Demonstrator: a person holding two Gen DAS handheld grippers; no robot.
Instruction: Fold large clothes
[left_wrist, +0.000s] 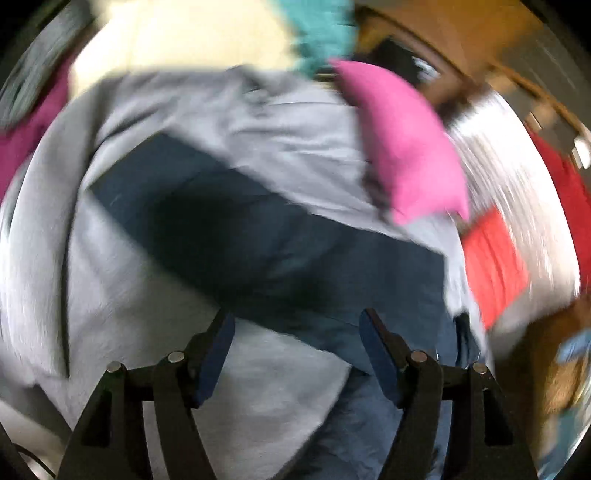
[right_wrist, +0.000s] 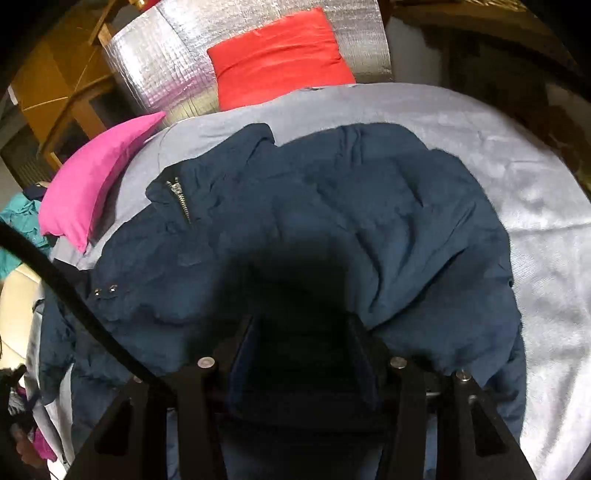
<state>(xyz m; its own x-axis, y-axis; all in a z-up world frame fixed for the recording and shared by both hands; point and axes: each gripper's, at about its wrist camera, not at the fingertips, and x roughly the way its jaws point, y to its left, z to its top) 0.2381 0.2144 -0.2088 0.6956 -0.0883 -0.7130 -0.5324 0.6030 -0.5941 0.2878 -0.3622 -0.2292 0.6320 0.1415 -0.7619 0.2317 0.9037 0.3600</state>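
A dark navy padded jacket (right_wrist: 332, 206) lies spread on a grey sheet (right_wrist: 535, 221), its zip (right_wrist: 181, 201) at the upper left. My right gripper (right_wrist: 304, 332) sits low over the jacket with its jaws apart. Shadowed jacket fabric fills the gap, and the pads do not visibly press on it. In the blurred left wrist view the jacket (left_wrist: 229, 221) runs across the grey sheet (left_wrist: 110, 295). My left gripper (left_wrist: 295, 328) stands open above the jacket's near edge, nothing between its fingers.
A pink cushion (right_wrist: 96, 181) lies at the sheet's left edge and a red cushion (right_wrist: 280, 55) at the back, against a silver foil mat (right_wrist: 159, 66). Wooden furniture (right_wrist: 55, 92) stands at the far left. A black cable (right_wrist: 74, 295) crosses the lower left. Teal cloth (left_wrist: 321, 29) lies beyond.
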